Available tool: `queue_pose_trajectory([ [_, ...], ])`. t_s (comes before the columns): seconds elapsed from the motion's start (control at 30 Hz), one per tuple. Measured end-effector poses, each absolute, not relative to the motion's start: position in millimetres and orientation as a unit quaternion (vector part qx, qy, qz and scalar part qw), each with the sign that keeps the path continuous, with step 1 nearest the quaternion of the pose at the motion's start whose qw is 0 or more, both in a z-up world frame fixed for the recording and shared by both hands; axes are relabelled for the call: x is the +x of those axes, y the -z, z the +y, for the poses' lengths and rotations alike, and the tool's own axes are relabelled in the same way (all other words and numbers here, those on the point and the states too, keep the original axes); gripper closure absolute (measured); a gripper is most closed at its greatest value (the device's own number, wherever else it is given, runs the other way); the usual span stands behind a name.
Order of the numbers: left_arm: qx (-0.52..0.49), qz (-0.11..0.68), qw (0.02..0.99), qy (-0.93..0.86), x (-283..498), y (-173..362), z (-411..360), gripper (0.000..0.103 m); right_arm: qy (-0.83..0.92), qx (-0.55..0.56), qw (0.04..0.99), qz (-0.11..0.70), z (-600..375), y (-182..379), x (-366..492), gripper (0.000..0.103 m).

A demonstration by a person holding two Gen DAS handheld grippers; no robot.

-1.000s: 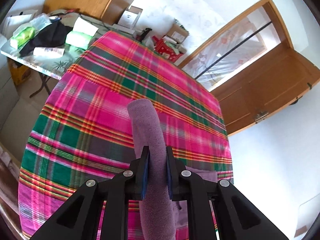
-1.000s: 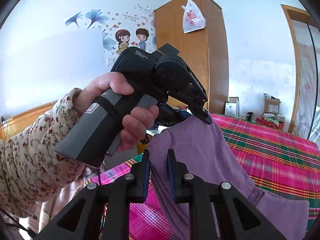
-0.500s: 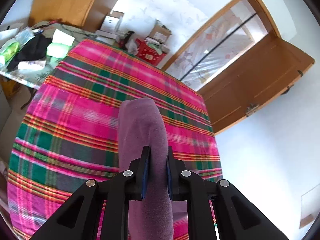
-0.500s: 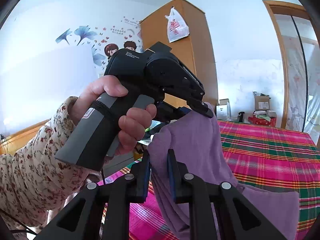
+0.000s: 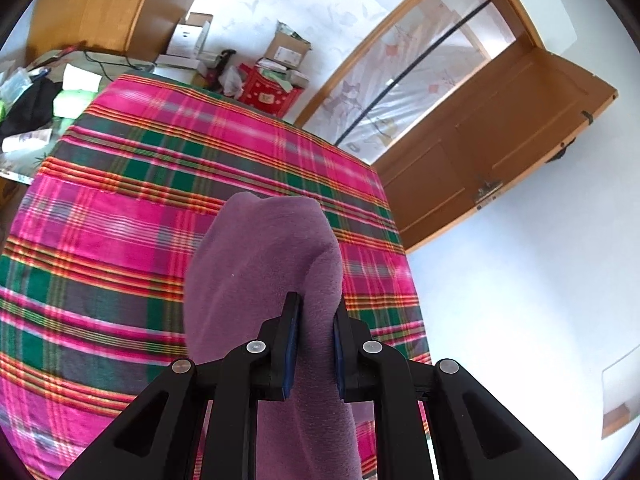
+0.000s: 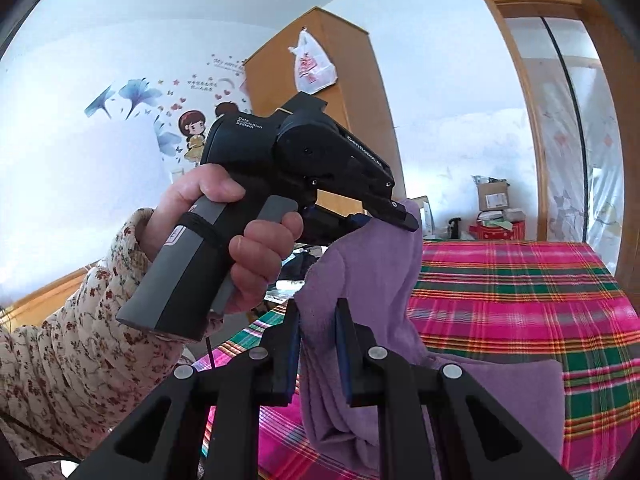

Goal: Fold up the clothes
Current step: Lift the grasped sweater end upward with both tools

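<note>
1. Plaid bedspread (image 5: 120, 208) fills the middle of both views; a wooden door (image 5: 500, 140) sits at upper right.
2. Both grippers hold the purple garment (image 5: 260, 264) up off the bed, likely to line up edges for a fold.
3. Left gripper (image 5: 314, 340) is clamped on the cloth; right gripper (image 6: 318, 344) likewise.
4. A hand (image 6: 240, 240), centre-left, grips the left tool's handle, fingers curled.
</note>
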State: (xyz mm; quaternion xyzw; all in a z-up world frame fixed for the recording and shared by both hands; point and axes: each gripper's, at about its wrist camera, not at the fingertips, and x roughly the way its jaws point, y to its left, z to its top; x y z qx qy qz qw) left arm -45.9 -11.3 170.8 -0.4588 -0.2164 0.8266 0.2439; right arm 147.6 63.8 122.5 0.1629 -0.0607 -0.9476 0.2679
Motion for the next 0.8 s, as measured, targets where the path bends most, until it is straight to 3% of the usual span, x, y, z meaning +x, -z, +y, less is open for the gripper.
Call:
queue_pose_trajectory([
  [0.8,-0.503,-0.164,0.291,-0.797,-57,-154,93,0.089,0.960,0.185,0.179,-0.113,145,-106,157,0.086],
])
